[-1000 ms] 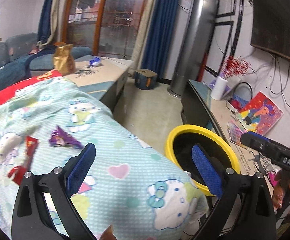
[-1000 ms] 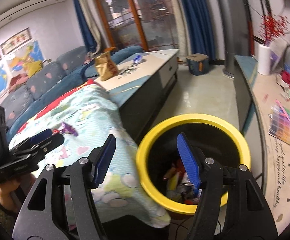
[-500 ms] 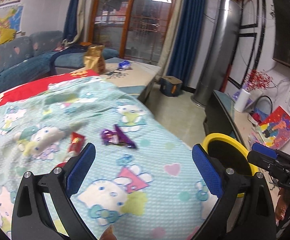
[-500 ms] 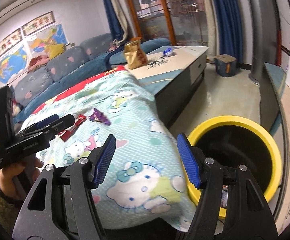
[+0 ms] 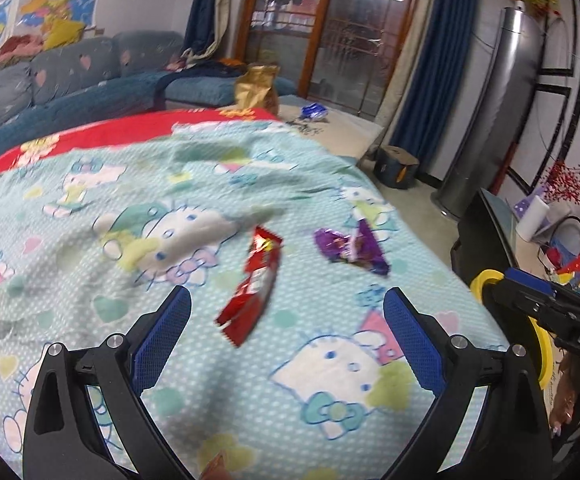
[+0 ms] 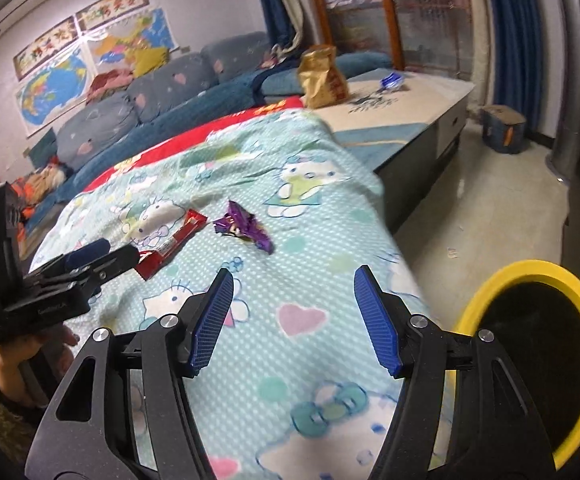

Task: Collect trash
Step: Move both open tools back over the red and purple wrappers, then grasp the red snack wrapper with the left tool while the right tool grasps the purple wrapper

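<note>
**While both tools hang open, two wrappers lie on the blanket**

Left tool (image 5: 285, 320) open, nothing btw its ribbed blue pads; same for right tool (image 6: 294, 316). Red wrapper (image 5: 255, 284), long, glossy, crinkled foil, sits center frame in left wrist view, just above the gap. Purple wrapper (image 5: 350, 250), crumpled, pointed ends, lies to its right, apart from it. Both rest on a soft waffle-textured turquoise blanket (image 5: 89, 280) w/ cartoon cat print. Round bin (image 6: 530, 360), yellow rim, dark inside, lower right of right wrist view, beside the blanket's edge. Gold foil bag (image 6: 322, 78) upright on pale table (image 6: 418, 100), upper center.
</note>
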The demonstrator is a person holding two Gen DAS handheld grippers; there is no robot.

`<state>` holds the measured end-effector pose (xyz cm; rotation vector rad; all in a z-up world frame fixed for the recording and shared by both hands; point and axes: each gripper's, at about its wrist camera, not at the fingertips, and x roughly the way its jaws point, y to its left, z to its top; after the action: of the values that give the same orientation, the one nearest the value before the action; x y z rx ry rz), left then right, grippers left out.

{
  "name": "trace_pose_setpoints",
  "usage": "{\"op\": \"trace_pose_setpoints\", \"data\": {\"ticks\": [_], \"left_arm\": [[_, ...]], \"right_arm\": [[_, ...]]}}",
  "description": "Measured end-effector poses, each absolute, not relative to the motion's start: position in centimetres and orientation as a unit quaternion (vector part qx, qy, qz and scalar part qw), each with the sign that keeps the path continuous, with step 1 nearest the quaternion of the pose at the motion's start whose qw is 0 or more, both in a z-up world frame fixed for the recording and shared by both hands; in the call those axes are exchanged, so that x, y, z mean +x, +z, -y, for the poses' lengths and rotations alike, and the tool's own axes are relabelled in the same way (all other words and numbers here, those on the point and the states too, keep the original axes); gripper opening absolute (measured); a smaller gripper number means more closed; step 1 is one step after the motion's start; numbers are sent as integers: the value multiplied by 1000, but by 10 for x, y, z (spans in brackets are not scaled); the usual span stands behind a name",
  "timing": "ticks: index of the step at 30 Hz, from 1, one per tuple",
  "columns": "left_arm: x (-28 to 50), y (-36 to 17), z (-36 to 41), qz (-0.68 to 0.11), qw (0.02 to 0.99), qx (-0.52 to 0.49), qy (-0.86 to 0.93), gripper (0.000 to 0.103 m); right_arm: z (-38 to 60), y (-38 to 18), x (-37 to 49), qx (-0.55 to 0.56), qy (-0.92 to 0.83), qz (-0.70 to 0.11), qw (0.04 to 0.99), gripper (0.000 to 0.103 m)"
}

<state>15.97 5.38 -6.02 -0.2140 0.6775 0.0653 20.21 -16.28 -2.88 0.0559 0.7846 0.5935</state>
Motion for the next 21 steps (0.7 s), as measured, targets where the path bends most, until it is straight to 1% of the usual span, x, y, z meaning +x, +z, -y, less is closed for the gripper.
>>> {"op": "trace_pose_setpoints", "data": {"ticks": [3, 5, 9, 10, 14, 15, 18, 20, 21], "left_arm": [[161, -70, -66, -345, 930, -123, 35, 92], [162, -76, -71, -353, 925, -133, 35, 86], [165, -87, -80, -366, 917, -154, 33, 81], [166, -90, -82, -368, 916, -158, 32, 78], [170, -97, -87, -377, 909, -176, 24, 67], [171, -99, -89, -380, 907, -181, 21, 66], [172, -103, -91, -383, 904, -189, 19, 61], [173, -103, -91, -383, 904, -190, 16, 57], [173, -104, -91, -384, 904, -191, 15, 56]], "right_arm": [[145, -36, 216, 19, 297, -391, 871, 52], [134, -41, 224, 7, 301, -400, 866, 47], [111, -52, 239, -15, 307, -415, 856, 41], [106, -54, 242, -20, 308, -418, 855, 40], [88, -63, 256, -38, 309, -426, 849, 37], [85, -65, 258, -42, 310, -428, 848, 36], [73, -72, 265, -55, 310, -433, 845, 31], [68, -76, 270, -56, 312, -439, 841, 21], [68, -77, 271, -55, 314, -440, 840, 18]]}}
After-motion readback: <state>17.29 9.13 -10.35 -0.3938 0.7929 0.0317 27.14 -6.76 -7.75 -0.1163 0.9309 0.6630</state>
